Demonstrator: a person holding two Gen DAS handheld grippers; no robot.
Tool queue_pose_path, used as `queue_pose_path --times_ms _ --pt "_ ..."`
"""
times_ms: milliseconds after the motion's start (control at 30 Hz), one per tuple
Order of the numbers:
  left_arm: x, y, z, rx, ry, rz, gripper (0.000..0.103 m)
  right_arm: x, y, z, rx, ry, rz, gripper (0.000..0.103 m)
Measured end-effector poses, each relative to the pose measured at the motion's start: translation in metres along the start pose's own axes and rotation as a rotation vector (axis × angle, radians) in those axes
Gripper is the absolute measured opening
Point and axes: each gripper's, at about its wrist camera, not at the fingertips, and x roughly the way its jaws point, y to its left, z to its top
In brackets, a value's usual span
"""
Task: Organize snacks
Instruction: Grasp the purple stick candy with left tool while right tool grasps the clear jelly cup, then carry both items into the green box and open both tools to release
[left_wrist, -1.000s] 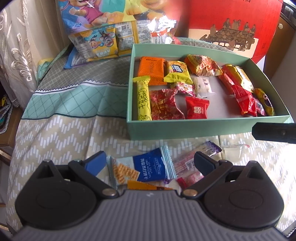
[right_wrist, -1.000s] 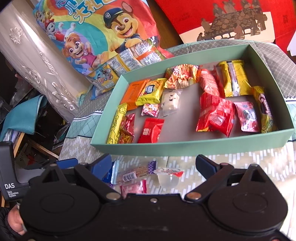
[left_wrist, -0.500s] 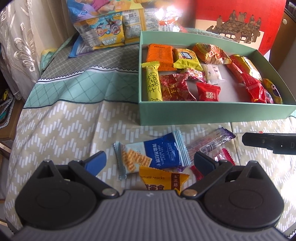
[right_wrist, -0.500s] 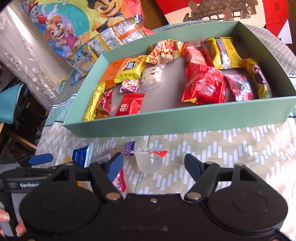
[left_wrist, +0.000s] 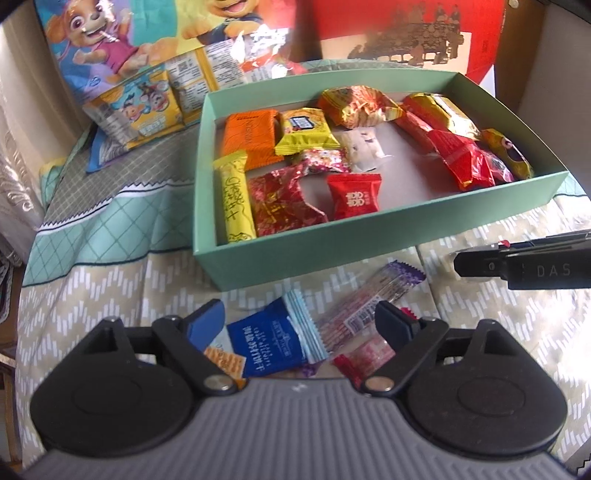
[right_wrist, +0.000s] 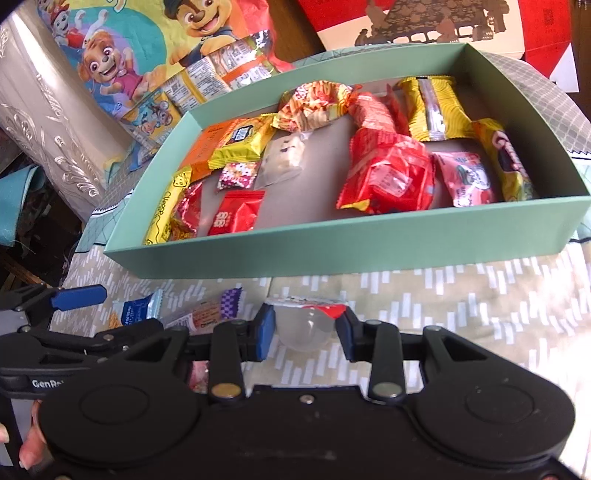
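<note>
A green box (left_wrist: 332, 245) (right_wrist: 332, 245) holds several wrapped snacks. My right gripper (right_wrist: 304, 328) is shut on a clear jelly cup (right_wrist: 303, 326) with a red and white lid, just in front of the box's near wall. My left gripper (left_wrist: 297, 319) is open over loose snacks on the cloth: a blue cracker pack (left_wrist: 269, 341), a long pink and purple stick pack (left_wrist: 365, 302) and a small red candy (left_wrist: 364, 356). The right gripper's side shows at the right in the left wrist view (left_wrist: 517, 264).
Cartoon snack bags (left_wrist: 147, 107) (right_wrist: 207, 77) lie behind the box at the left. A red gift box (left_wrist: 406, 33) stands at the back. The patterned cloth (right_wrist: 443, 295) drops off at the left edge.
My right gripper has closed on the jelly cup. My left gripper has moved forward over the blue pack and stick pack, staying open.
</note>
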Motion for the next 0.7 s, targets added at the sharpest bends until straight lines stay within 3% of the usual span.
queue_pose_path --times_ms 167,233,333,367,533,667,700 --pt "0.011 -0.028 0.007 0.112 0.02 -0.035 0.074 -0.006 -0.011 -0.002 0.004 -0.01 0.005 0.035" --pt "0.02 -0.035 0.008 0.128 0.057 -0.042 0.063 -0.007 -0.011 -0.004 -0.007 -0.015 0.003 0.035" --pt "0.026 -0.035 0.006 0.097 0.088 -0.078 0.034 -0.006 -0.011 -0.004 -0.006 -0.019 0.008 0.035" --pt "0.026 -0.035 0.007 0.084 0.096 -0.09 0.019 -0.006 -0.012 -0.004 -0.004 -0.021 0.012 0.035" --pt "0.028 -0.038 0.009 0.058 0.105 -0.107 0.021 -0.008 -0.013 -0.006 -0.004 -0.029 0.016 0.035" --pt "0.029 -0.033 0.01 0.045 0.112 -0.079 0.039 -0.009 -0.015 -0.006 -0.001 -0.031 0.025 0.035" --pt "0.029 -0.033 0.01 0.048 0.111 -0.076 0.04 -0.009 -0.015 -0.006 -0.002 -0.031 0.025 0.035"
